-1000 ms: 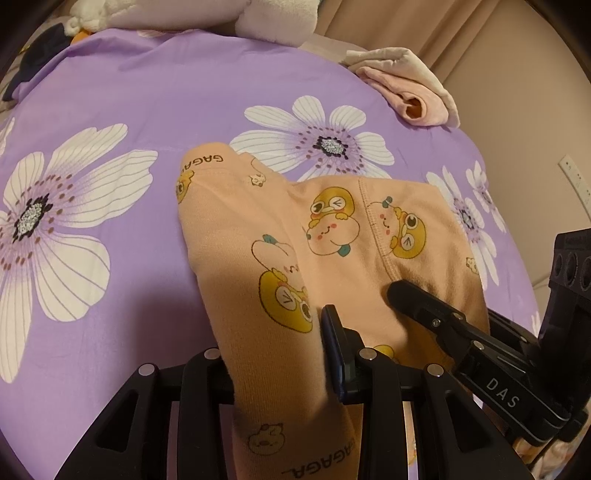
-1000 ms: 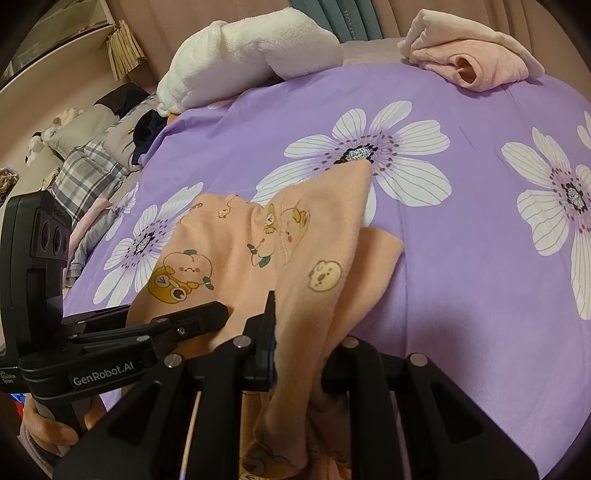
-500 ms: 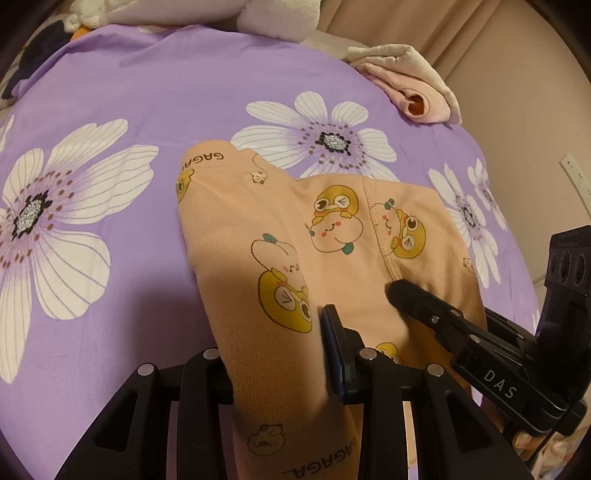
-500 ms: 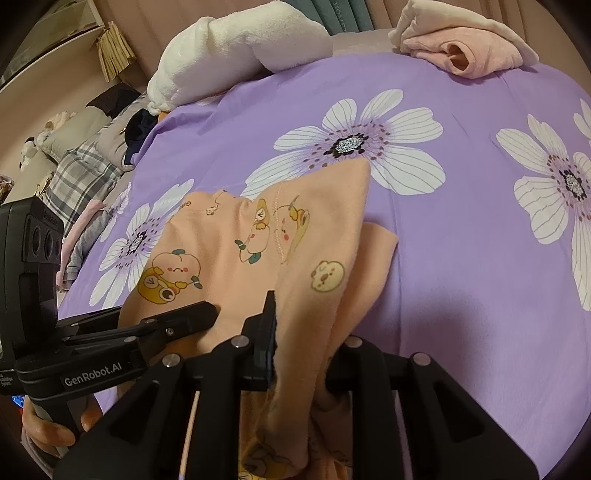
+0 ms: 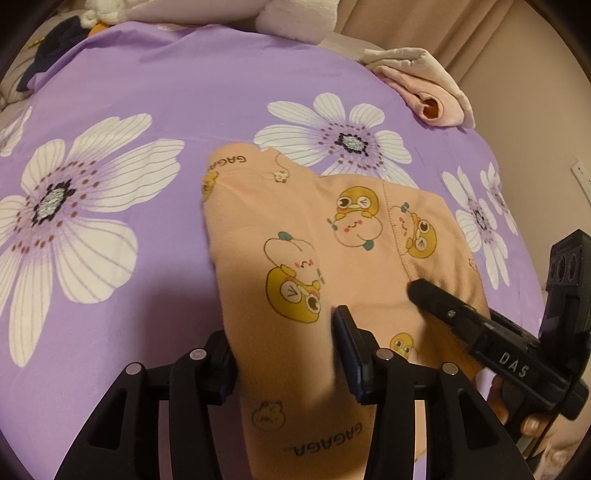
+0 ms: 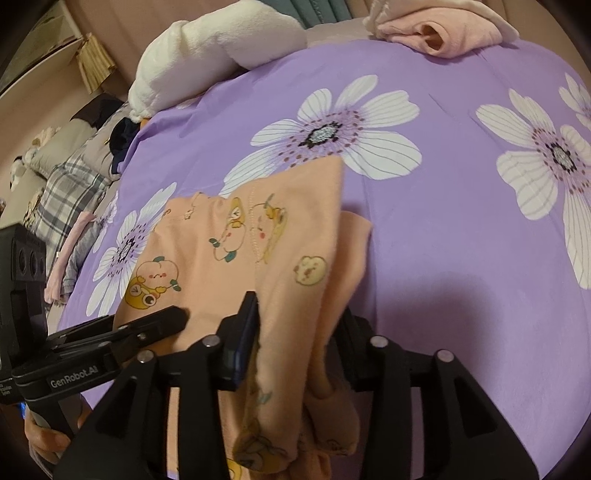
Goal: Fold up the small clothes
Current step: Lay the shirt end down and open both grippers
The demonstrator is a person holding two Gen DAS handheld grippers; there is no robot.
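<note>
Jaws of left gripper point(image 5: 286, 334): opening, half-wide, a strip of the peach garment point(image 5: 354, 236) lying between them, pads no longer seen pressing on it
Jaws of right gripper point(image 6: 299, 325): opening likewise, a bunched fold of the same cloth hanging between the fingers, grip judged slack

Item: small peach knit garment, cartoon duck-and-peach print, "GAGAGA" lettering on the bands
Location: spread on purple floral bedsheet point(image 5: 155, 92), near edge draped toward both grippers, far end flat beside a white flower; right-hand layer doubled over with a lower flap peeking out beneath

Handling, as judged:
- light; lifts at a pinch from one corner
- soft and limp; holds no shape, sags and bunches wherever unsupported
- stretchy knit, likely to skew if pulled unevenly
- mildly clingy on the sheet rather than slippery; drags the under-layer along
- not fragile; firm pinch safe

Hold points, as judged:
- lettered bands and stitched seam, thicker and firmer than plain panels
- both near corners at once, one per gripper, to keep the fold edge straight
- bunched wad under right gripper best avoided; single flat layers preferable

Nearby, not part of the fold: pink folded clothes point(image 6: 443, 33) at far edge, white plush pillow point(image 6: 207, 55)
</note>
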